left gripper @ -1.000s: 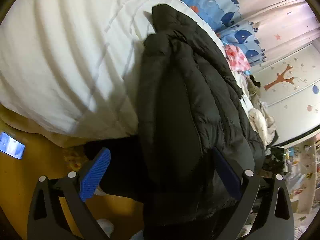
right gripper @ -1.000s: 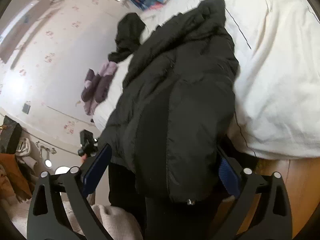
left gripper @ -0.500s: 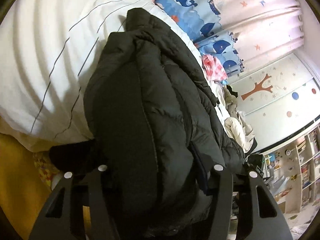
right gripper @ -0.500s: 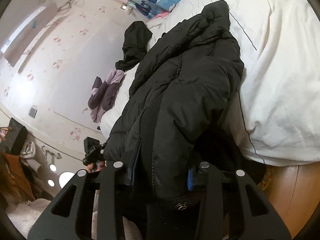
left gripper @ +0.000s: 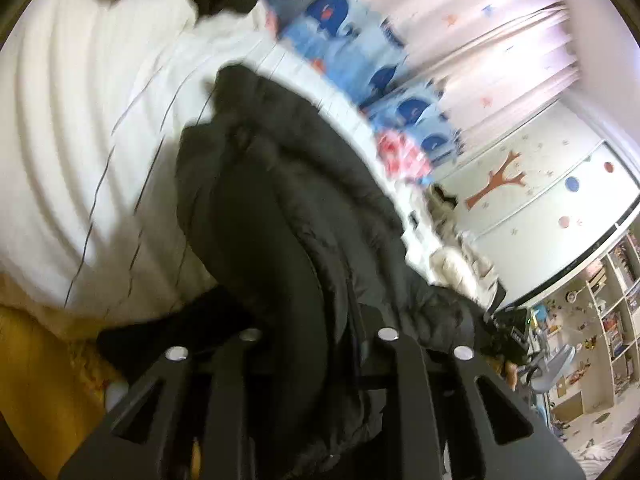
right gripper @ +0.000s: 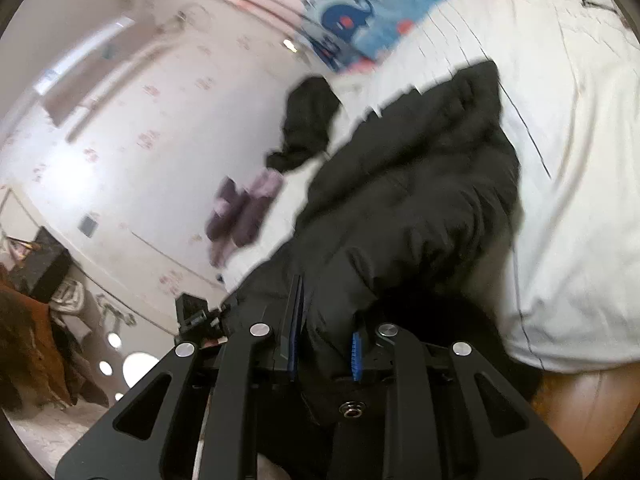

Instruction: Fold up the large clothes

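Note:
A black puffer jacket lies across a white striped bed cover, its near end hanging over the bed edge. My left gripper is closing on the jacket's near hem, which fills the gap and hides the pads. In the right wrist view the same jacket runs away up the bed. My right gripper is closing too, its blue pads pinching a fold of the hem. Both views are blurred by motion.
A whale-print blue blanket and pink cloth lie at the bed's far end. Another black garment and purple slippers sit by the bed's left side. Shelves stand at right, beyond the wardrobe. Wooden floor lies below.
Both grippers went from wide open around the jacket's hem to closed on it. Both have since risen, tilting the views up toward the far wall and curtain.

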Demonstrator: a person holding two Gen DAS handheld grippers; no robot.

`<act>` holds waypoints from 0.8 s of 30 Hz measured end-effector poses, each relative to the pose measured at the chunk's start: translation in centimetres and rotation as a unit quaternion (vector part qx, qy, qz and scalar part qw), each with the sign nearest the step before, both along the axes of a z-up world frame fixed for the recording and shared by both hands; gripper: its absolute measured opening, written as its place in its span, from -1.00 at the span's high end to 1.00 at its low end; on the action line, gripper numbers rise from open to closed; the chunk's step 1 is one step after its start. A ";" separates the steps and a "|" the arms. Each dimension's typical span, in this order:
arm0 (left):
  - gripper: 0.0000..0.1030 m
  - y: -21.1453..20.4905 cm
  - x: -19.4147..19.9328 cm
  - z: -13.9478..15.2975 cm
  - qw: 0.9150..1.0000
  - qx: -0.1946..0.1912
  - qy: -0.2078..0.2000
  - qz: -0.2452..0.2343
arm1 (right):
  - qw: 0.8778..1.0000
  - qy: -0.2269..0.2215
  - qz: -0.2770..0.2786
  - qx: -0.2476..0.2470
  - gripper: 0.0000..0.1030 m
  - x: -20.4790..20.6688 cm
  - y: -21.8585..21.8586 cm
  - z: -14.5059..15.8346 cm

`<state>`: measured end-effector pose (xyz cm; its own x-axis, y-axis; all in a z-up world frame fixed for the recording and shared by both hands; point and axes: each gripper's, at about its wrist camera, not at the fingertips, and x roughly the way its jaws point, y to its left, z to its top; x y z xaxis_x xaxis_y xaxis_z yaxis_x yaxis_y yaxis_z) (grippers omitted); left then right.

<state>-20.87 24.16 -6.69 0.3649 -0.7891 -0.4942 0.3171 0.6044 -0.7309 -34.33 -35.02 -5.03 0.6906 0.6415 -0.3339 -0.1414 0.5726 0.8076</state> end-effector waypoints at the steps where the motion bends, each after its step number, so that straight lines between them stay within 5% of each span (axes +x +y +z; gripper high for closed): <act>1: 0.02 0.2 0.1 -0.9 1.000 0.009 0.017 0.004 | 1.000 0.019 -0.002 -0.010 0.46 0.1 -0.1 -0.7; 3: -0.66 1.1 0.1 -3.1 0.998 0.032 0.052 0.032 | 0.998 0.054 -0.008 -0.024 0.27 0.0 -0.2 -2.4; 7: -0.71 1.7 -0.4 -4.0 0.997 0.012 0.062 0.040 | 0.998 0.061 -0.014 -0.008 0.19 -0.4 0.1 -4.4; 8: -0.67 1.4 -0.4 -3.6 0.998 0.013 0.052 0.033 | 0.998 0.054 -0.013 -0.008 0.21 -0.3 0.2 -4.4; 10: 0.17 1.2 -0.4 -3.0 0.999 0.007 0.037 0.012 | 0.999 0.036 -0.012 -0.009 0.52 -0.1 0.7 -3.9; 13: 0.60 0.8 -1.0 -0.7 1.000 0.007 0.001 0.014 | 1.000 -0.005 -0.024 -0.003 0.72 -0.1 0.8 -2.2; 17: 0.72 0.5 -2.2 2.9 0.999 0.002 -0.047 0.004 | 0.997 -0.064 -0.027 0.040 0.75 -1.1 0.1 0.2; 20: 0.72 0.3 -2.3 3.2 0.998 0.019 -0.048 -0.030 | 0.998 -0.052 -0.023 0.014 0.74 -1.5 -0.2 0.4; 21: 0.67 0.1 -2.1 2.8 0.998 0.029 -0.040 -0.037 | 1.000 -0.023 -0.019 0.006 0.64 -1.5 -0.5 -0.5; 23: 0.36 0.4 -1.4 0.8 0.997 0.063 -0.007 -0.040 | 1.000 0.018 -0.021 0.006 0.15 -1.7 -1.2 -2.2; 24: -0.07 0.5 -1.2 0.0 0.996 0.077 0.005 -0.032 | 0.998 0.048 -0.030 0.004 -0.25 -1.9 -1.4 -3.6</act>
<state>-22.08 24.68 -6.72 0.3104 -0.7250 -0.6148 0.3525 0.6884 -0.6339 -36.26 -36.43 -8.67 0.6929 0.6025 -0.3961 -0.0278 0.5712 0.8203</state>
